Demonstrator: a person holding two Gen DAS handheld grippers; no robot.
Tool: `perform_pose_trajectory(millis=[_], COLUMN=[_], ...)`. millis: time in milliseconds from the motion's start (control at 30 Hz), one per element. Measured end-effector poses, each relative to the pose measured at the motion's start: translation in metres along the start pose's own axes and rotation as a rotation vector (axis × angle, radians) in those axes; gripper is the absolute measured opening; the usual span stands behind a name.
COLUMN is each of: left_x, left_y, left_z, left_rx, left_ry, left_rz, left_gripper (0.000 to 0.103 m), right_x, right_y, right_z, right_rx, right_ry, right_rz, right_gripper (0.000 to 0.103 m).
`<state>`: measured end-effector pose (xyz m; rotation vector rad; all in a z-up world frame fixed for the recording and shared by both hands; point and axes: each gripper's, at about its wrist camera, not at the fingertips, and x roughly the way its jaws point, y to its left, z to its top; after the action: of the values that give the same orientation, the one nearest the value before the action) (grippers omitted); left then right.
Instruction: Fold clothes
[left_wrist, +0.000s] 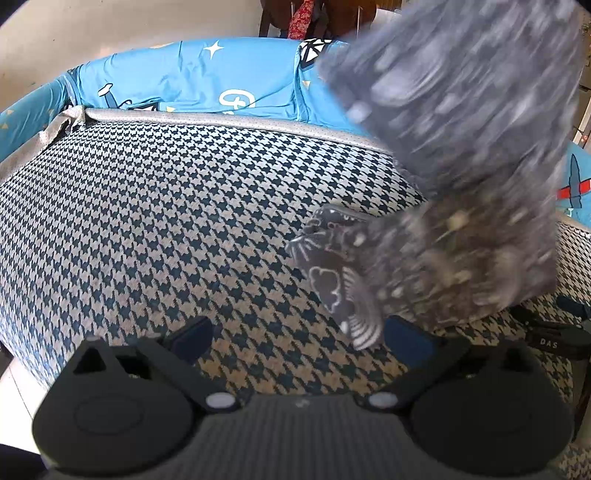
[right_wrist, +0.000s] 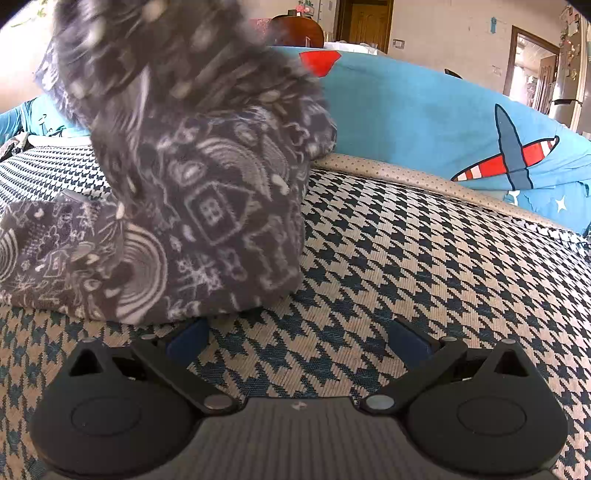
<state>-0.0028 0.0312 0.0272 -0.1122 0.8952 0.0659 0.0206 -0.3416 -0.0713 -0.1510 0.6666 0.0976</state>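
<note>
Right wrist view: houndstooth cushion (right_wrist: 406, 258), blue airplane-print cover (right_wrist: 424, 118) behind, doorways beyond.

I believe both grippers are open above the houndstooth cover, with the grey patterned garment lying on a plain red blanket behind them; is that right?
Not quite: the blanket is blue with plane and star prints, as the right wrist view shows, and the grey patterned garment sits on the houndstooth cover in front of it. The left gripper and right gripper are indeed open.

left gripper (left_wrist: 299, 338) | black body | blue pads (left_wrist: 192, 338) | silver pivot screws (left_wrist: 219, 400)
</note>
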Motion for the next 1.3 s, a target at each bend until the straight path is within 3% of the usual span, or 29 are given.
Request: perform_pose_trajectory(millis=[533,1300], left_x=[0.006,0.005], left_y=[0.004,-0.018], left_z=[0.0,-0.008], left_rx=[-0.016,0.047], left_ry=[0.018,0.028], left_rz=[0.013,0.013], left_gripper=[0.103,0.103], right_x=[0.004,0.002], right_y=[0.001,-0.002], right_z=[0.004,-0.002], right_rx=[-0.001,-0.004], right_ry=[0.0,0.0], right_rz=[-0.001,-0.003], right_gripper=[0.103,0.103])
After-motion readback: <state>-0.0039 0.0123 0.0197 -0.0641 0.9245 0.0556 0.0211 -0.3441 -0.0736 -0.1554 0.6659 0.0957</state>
